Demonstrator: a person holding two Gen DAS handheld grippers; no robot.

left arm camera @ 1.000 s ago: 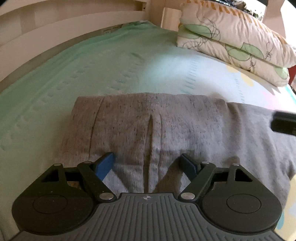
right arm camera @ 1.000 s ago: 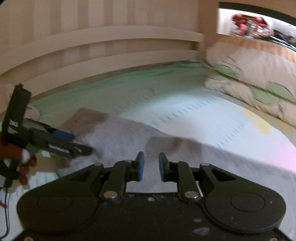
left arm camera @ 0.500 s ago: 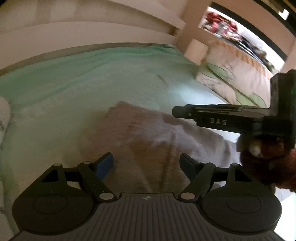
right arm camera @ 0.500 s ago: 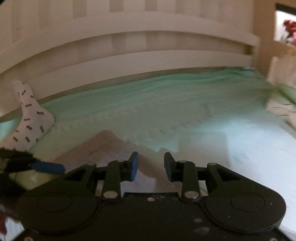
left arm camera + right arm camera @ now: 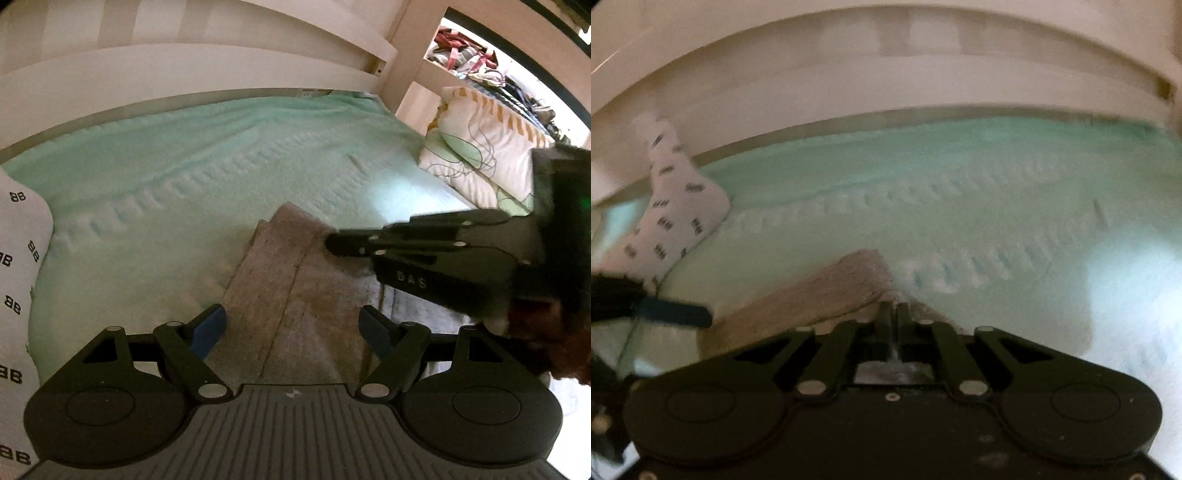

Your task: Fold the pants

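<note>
While the right tool (image 5: 894,312) pinches them, fuzzy grey pants (image 5: 295,295) lie creased.

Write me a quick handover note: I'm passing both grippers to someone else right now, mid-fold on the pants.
Left gripper: open, holding nothing, poised over the near part of the grey pants.
Right gripper: fingers shut on the pants' edge near the far corner.
Pants lie on the green bedsheet, already folded into a stacked bundle, layered edges visible.
Nearby: patterned white pillow to the left, floral pillows at the head.
Left: likely complete the next fold with the pinched edge, then release and flatten.
</note>
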